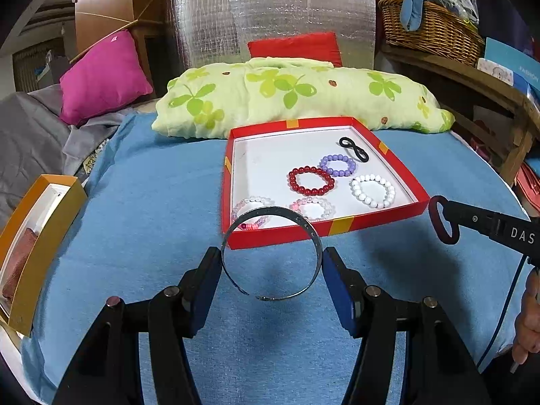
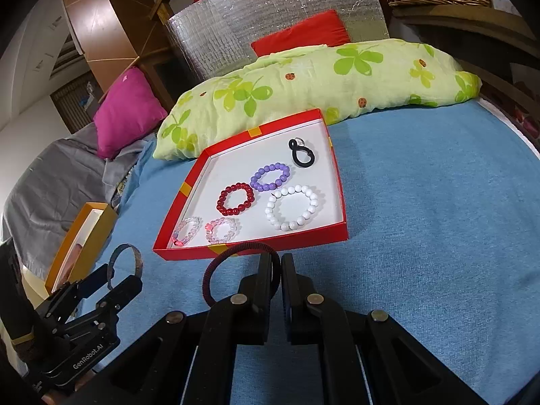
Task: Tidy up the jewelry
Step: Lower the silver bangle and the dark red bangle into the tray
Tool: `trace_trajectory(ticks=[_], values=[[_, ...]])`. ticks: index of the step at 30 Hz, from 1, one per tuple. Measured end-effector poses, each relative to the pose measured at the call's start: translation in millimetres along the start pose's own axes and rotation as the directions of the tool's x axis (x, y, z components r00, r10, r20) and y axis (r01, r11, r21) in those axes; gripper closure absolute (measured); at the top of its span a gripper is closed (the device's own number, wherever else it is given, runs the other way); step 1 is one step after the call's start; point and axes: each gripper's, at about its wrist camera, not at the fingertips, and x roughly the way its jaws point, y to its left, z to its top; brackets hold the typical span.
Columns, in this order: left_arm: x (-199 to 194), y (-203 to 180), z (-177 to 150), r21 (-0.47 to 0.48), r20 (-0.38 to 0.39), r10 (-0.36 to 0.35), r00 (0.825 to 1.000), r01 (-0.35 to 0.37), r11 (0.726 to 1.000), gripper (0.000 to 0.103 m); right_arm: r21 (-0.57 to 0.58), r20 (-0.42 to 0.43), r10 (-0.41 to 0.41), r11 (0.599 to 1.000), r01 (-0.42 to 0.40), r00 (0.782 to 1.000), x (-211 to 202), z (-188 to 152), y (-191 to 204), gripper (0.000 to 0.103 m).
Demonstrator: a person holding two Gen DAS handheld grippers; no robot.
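My left gripper [image 1: 272, 263] is shut on a silver metal bangle [image 1: 270, 253], held above the blue cloth just in front of the red tray [image 1: 337, 227]. It also shows in the right wrist view [image 2: 125, 266]. My right gripper [image 2: 280, 263] is shut on a dark red hair tie [image 2: 236, 253], near the tray's front edge; the tie shows in the left wrist view [image 1: 443, 219]. In the tray lie a red bead bracelet [image 1: 311, 180], a purple one [image 1: 337, 165], a white one [image 1: 372, 190], two pale pink ones [image 1: 312, 207] and a black loop [image 1: 353, 149].
A green clover pillow [image 1: 297, 94] lies behind the tray. An orange box [image 1: 37, 246] stands at the left edge of the blue cloth [image 1: 152, 202]. A magenta cushion [image 1: 101, 77] and grey fabric lie at the far left. A wicker basket [image 1: 435, 30] sits on a shelf at right.
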Motion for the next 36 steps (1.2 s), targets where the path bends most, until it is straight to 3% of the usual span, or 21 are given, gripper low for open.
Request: trace_trajectory(ticks=[19, 36], values=[[1, 6, 12, 0.003, 0.034, 0.041, 0.999, -0.041, 0.999, 0.04, -0.002, 0.044, 0.011, 1.0, -0.01, 0.999, 7, 26, 7, 0.097], [16, 6, 33, 0.014, 0.06, 0.097, 0.993, -0.098, 0.995, 0.04, 0.043, 0.083, 0.076, 0.996, -0.08, 0.994, 63, 86, 30, 0.096]])
